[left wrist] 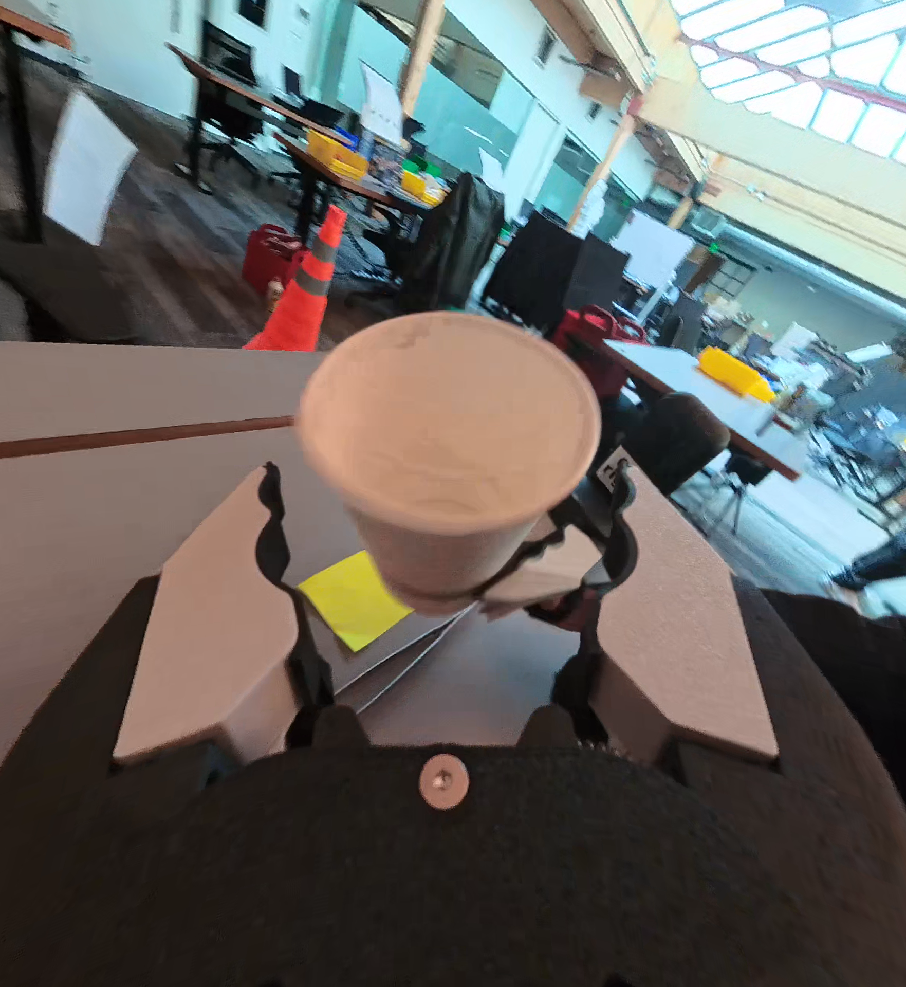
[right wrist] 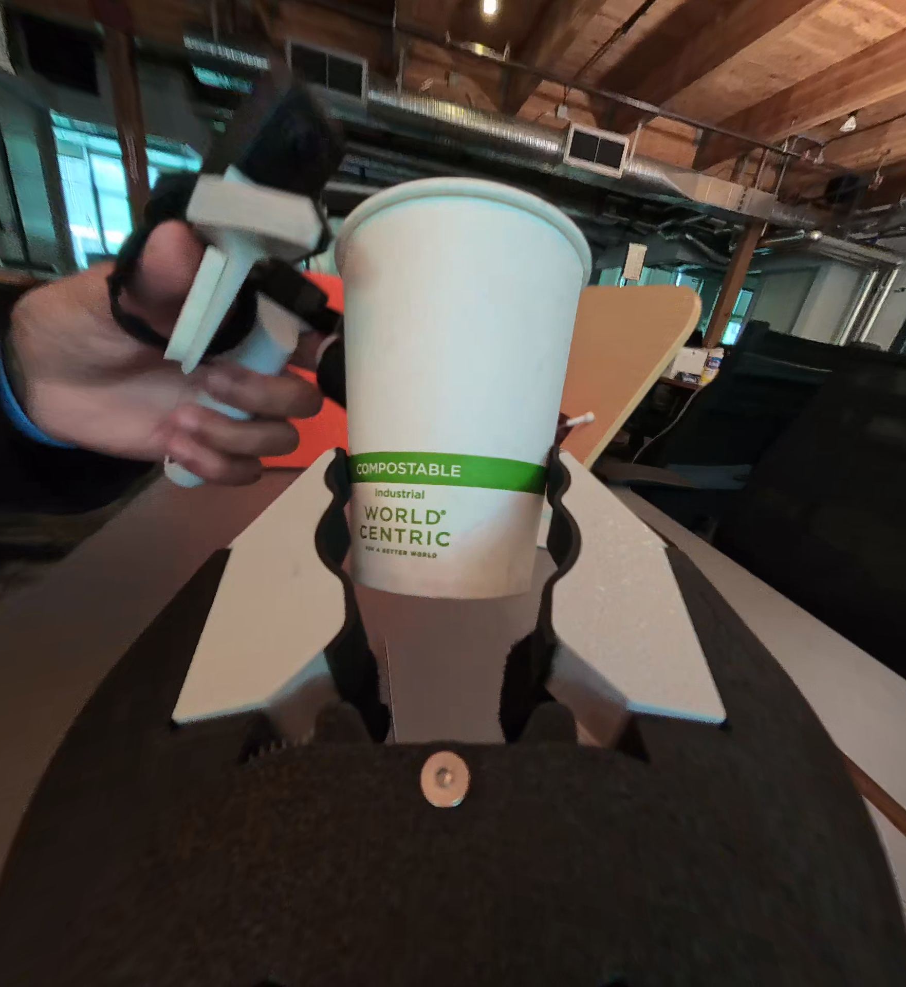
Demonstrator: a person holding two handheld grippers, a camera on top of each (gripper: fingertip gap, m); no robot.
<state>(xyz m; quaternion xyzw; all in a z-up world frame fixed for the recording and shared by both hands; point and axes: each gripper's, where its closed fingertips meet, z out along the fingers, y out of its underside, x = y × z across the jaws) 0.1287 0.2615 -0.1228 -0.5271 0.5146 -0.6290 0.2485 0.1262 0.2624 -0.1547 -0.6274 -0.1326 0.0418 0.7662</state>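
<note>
My right gripper point(right wrist: 442, 512) is clamped around the lower part of a white paper cup point(right wrist: 456, 342) with a green band, holding it upright and clear of the pale table point(right wrist: 93, 614) beneath it. My left gripper point(left wrist: 442, 512) has its fingers spread wide with nothing between them; in its view the cup sits just ahead, gripped near its base by the right gripper, its mouth turned toward that camera. Under the cup, a yellow sticky note point(left wrist: 352, 606) lies on the table. Left of the cup in the right view, a hand point(right wrist: 135, 379) holds the left gripper's white handle. Beyond the cup stands an orange traffic cone point(left wrist: 306, 291).
</note>
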